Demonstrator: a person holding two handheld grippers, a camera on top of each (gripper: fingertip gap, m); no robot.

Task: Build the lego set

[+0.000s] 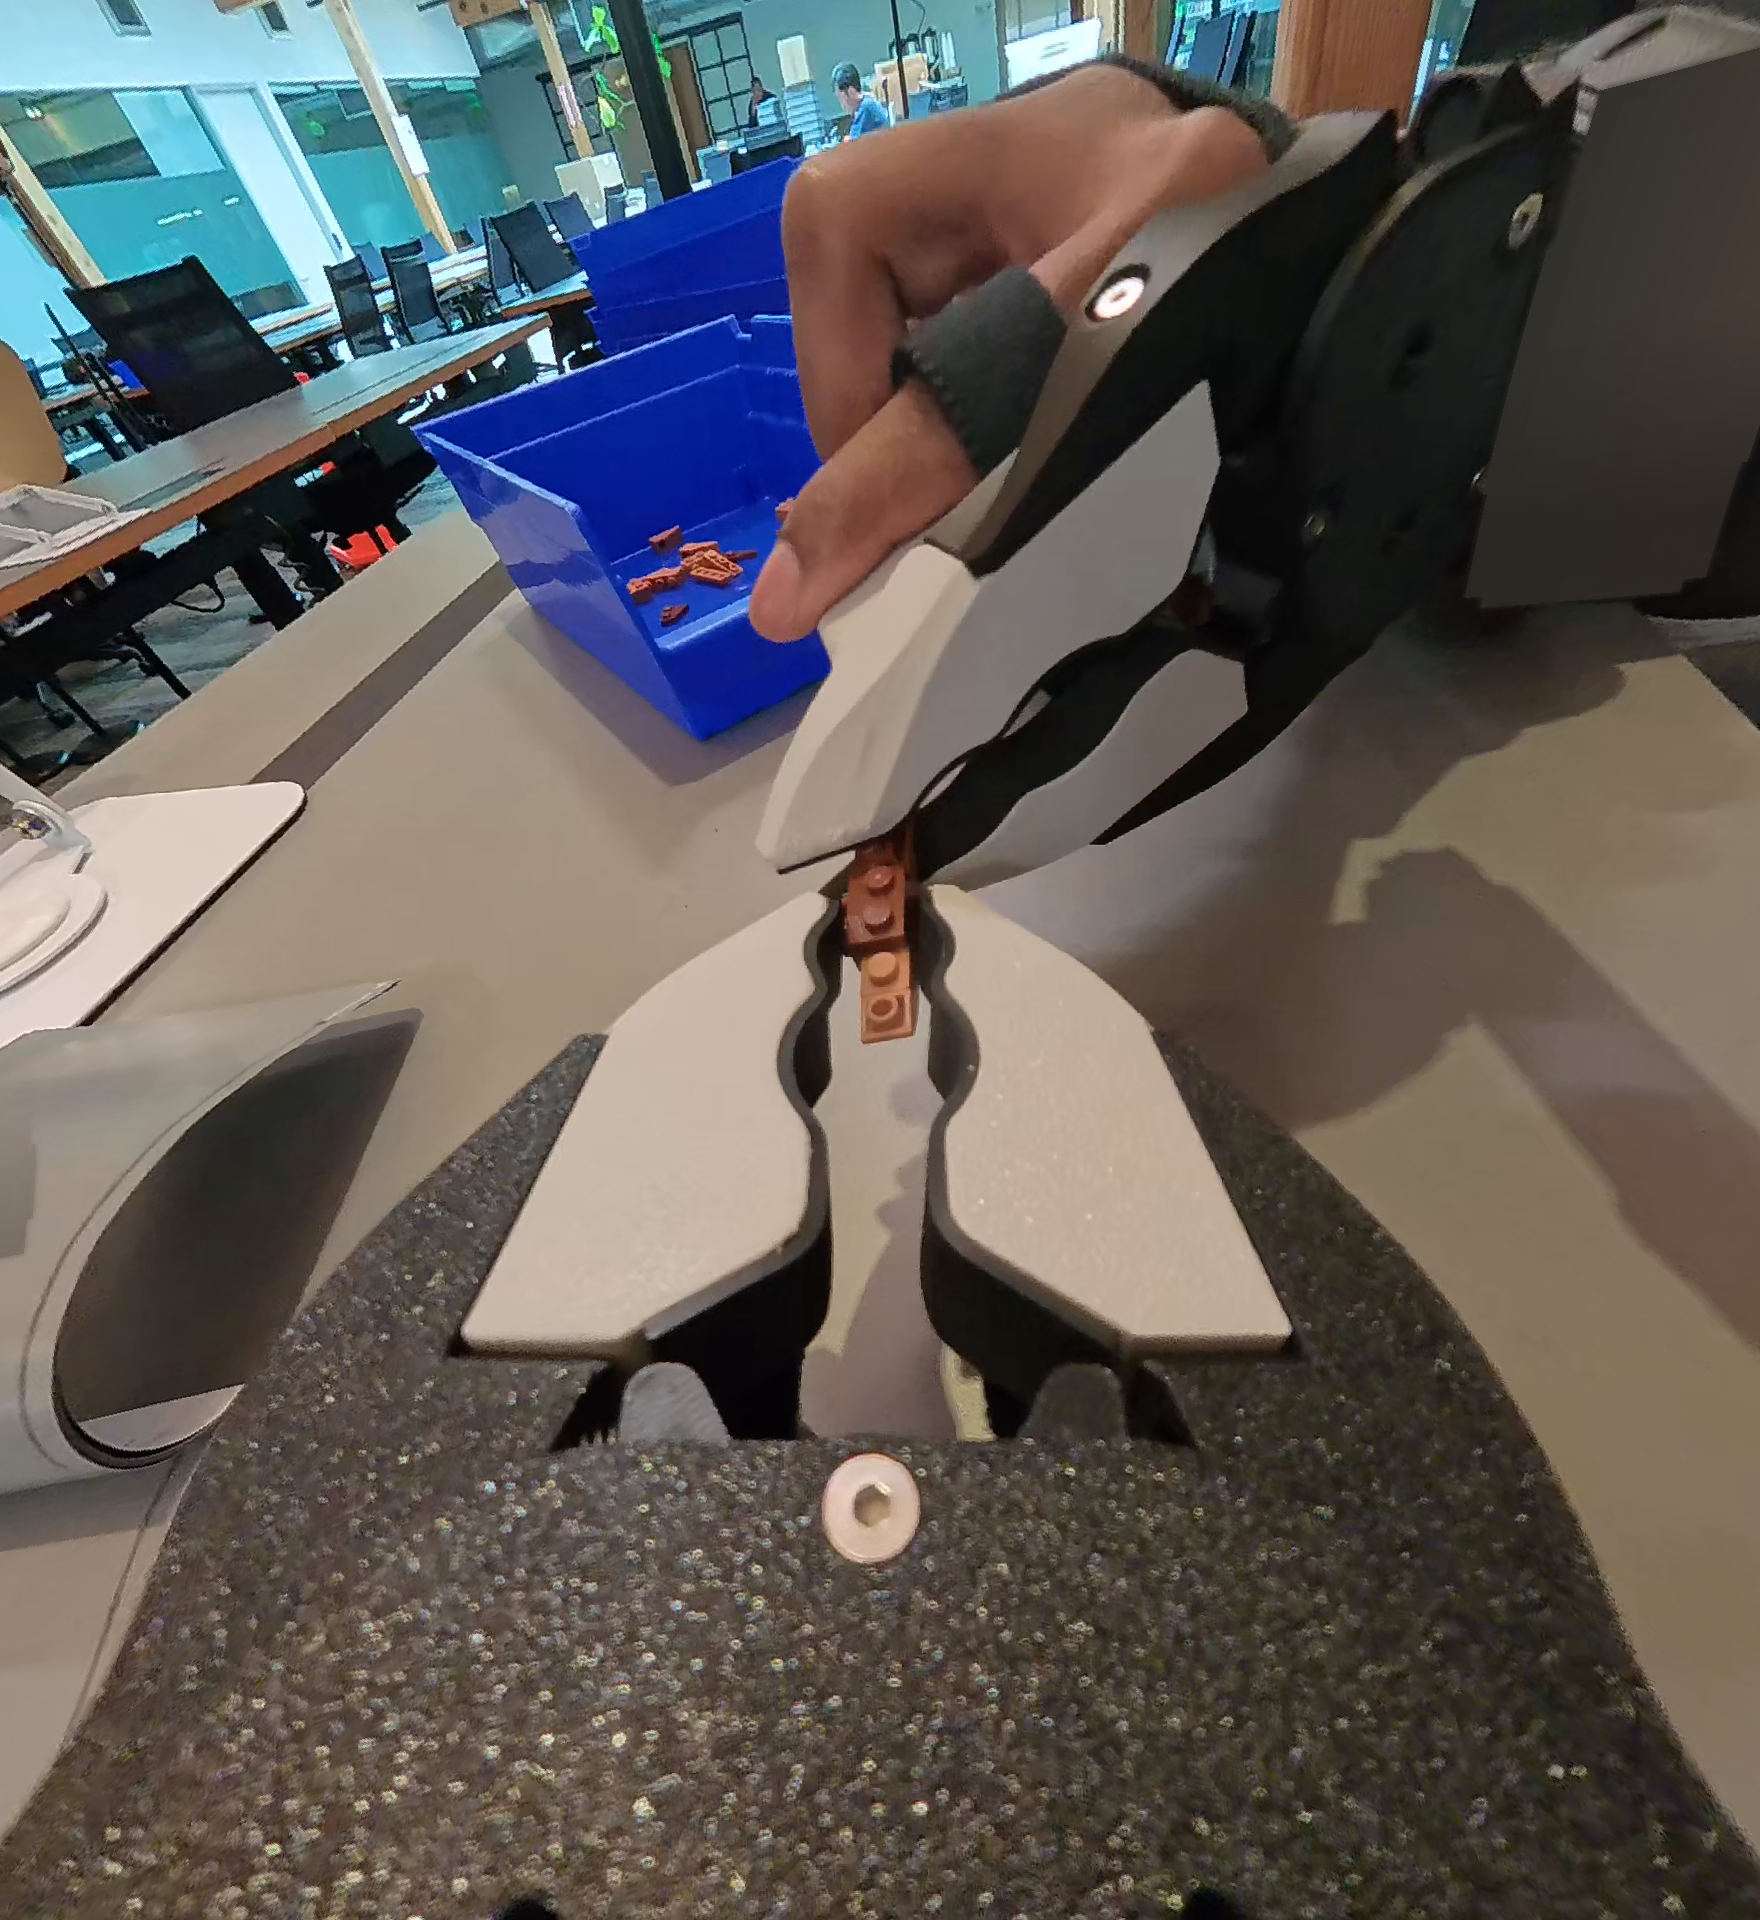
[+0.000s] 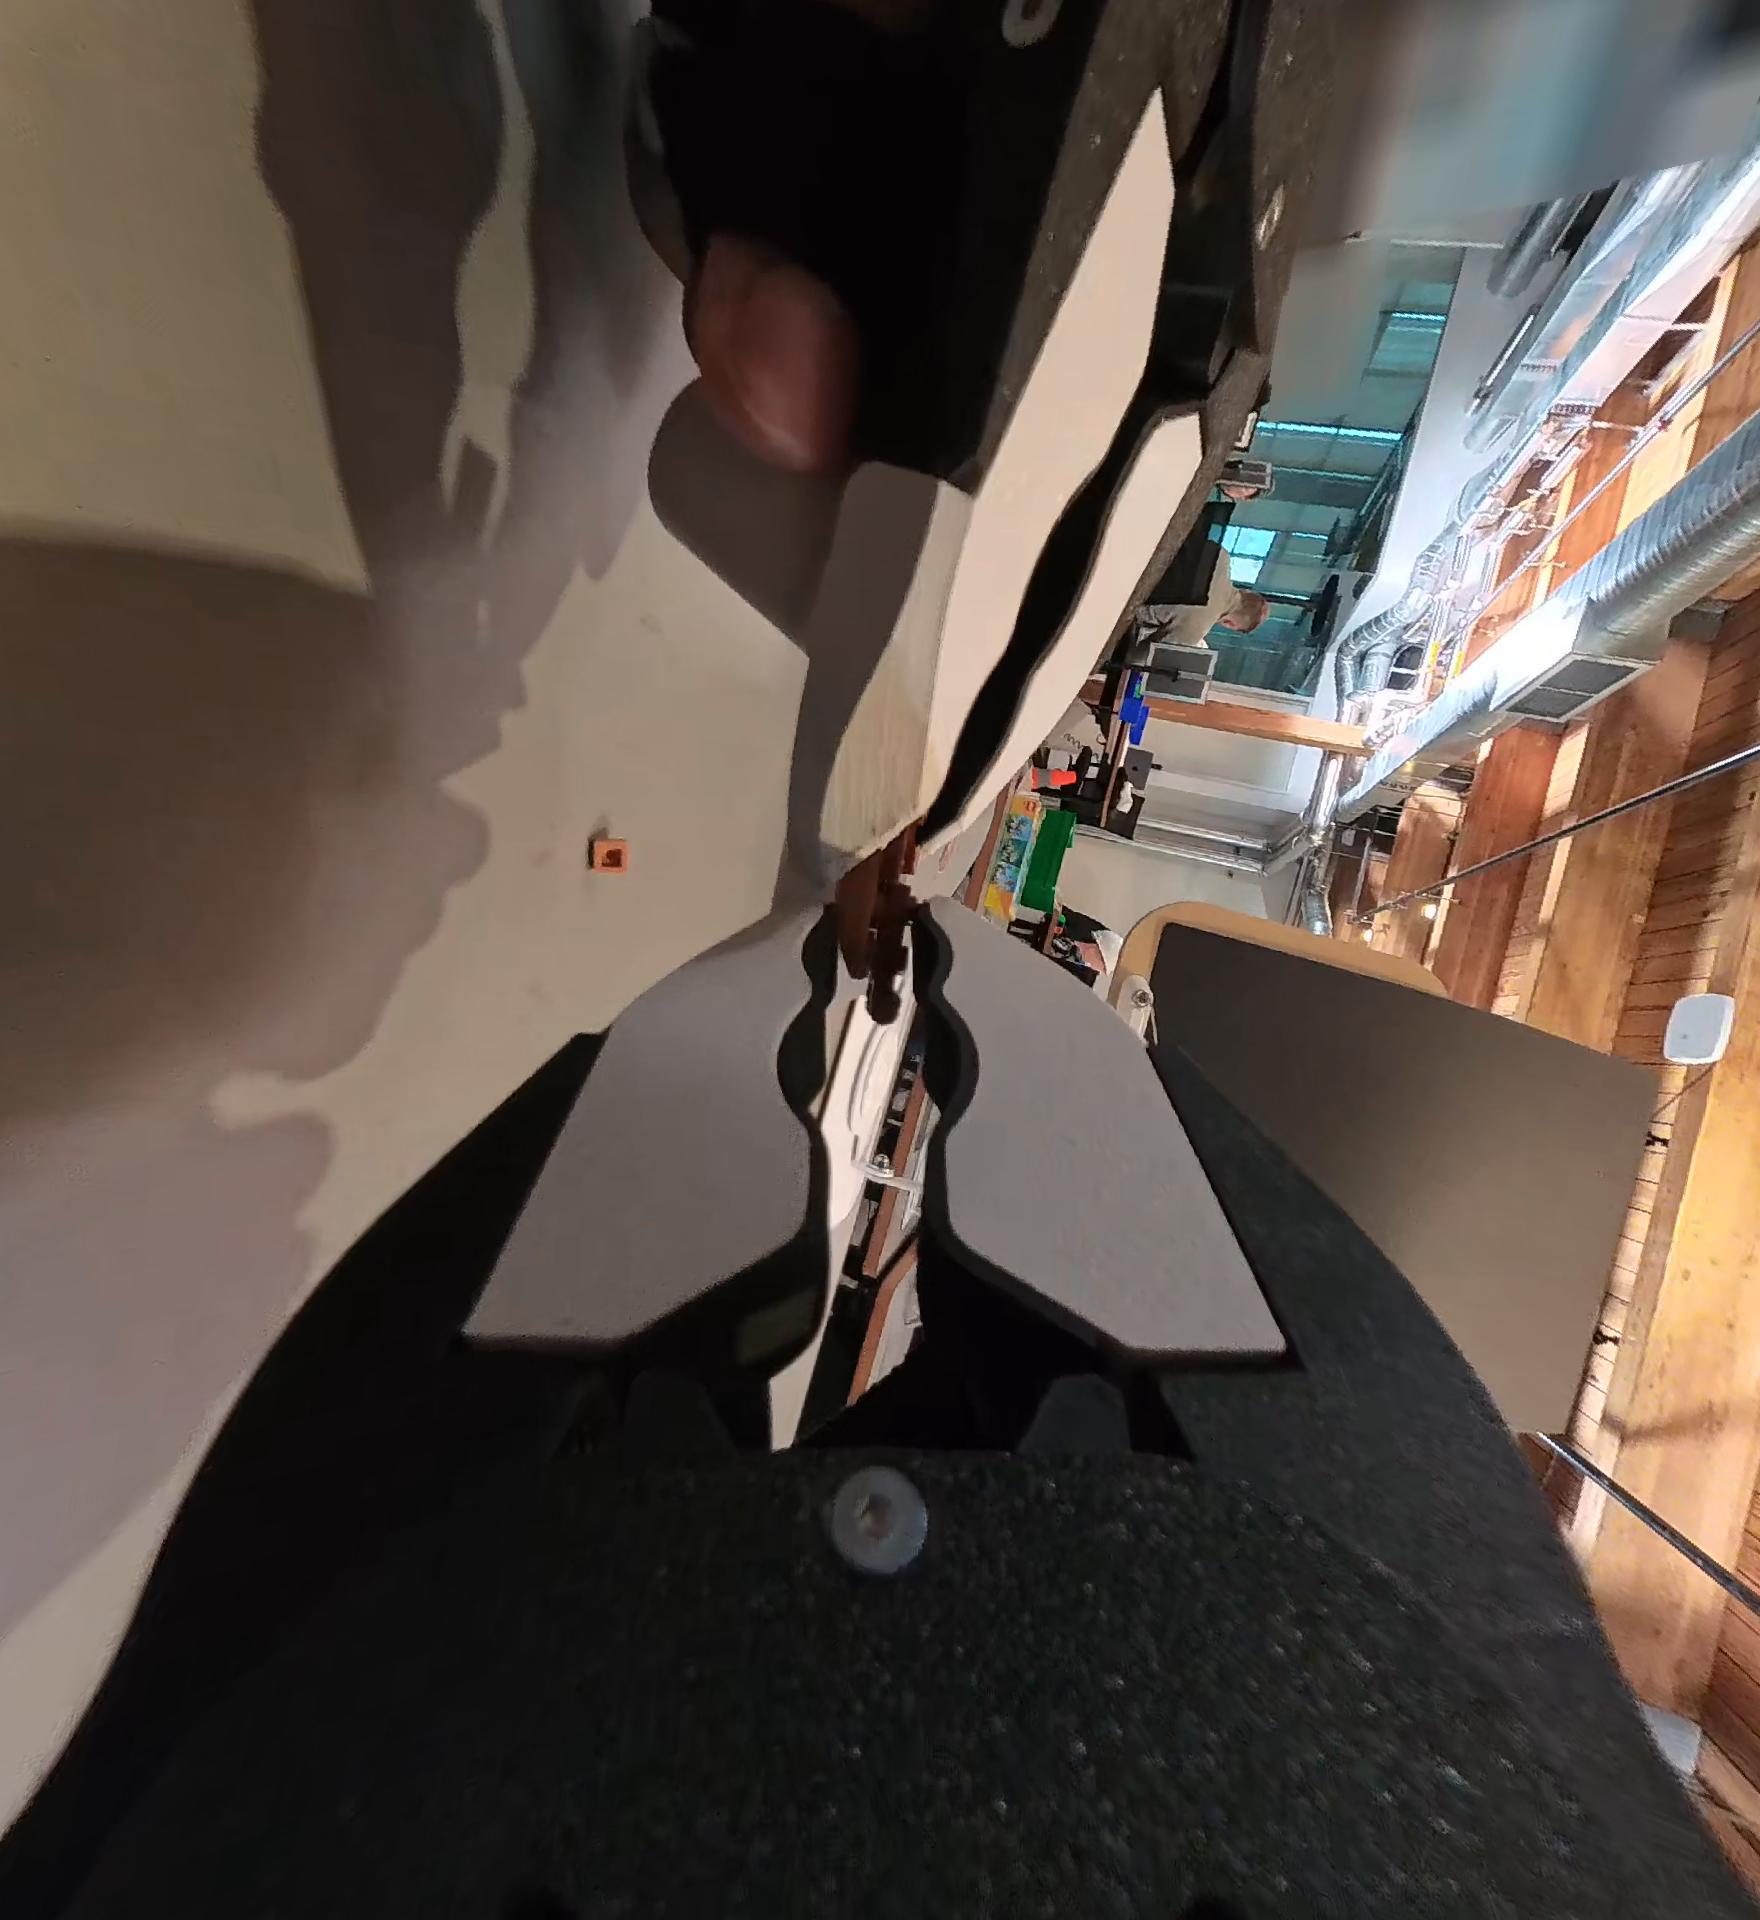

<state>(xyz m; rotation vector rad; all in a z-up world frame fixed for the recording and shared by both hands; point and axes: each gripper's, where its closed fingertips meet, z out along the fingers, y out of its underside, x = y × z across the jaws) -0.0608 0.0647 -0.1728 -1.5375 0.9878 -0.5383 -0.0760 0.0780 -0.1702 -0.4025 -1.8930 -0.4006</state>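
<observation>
**Both grippers pinching one brown lego strip, mid-air over grey table**

Left gripper (image 1: 881,940) fingers closed on a small brown lego assembly (image 1: 884,961), centre of the left wrist view. Right gripper (image 1: 891,847) comes in from the upper right of that frame, tips clamped on the far end of the same piece. A bare hand (image 1: 917,343) with a dark finger sleeve rests along the right gripper's upper finger.

Surface: plain grey table (image 1: 502,894). Blue bin (image 1: 585,561) sits on it upper centre, open side toward the camera, loose brown lego pieces (image 1: 694,571) on its floor. More blue bins stacked behind. White flat stand base (image 1: 159,852) at left edge; grey cylindrical object (image 1: 128,1226) lower left.

Room: open office, long desks, black chairs, glass partitions, people far back.

Lego: thin studded strip, long axis running along the left gripper's fingers, away from the camera, studs facing up. Near end is a lighter tan plate, darker brown plates stacked beyond it.

Right wrist view is rolled sideways: right gripper (image 2: 881,940) shut on the lego assembly (image 2: 876,935), seen edge-on and dark. Left gripper (image 2: 907,842) enters from the top. One small orange-brown brick (image 2: 608,855) lies alone on the table, left of centre. Timber ceiling and metal ducting fill the right side.
</observation>
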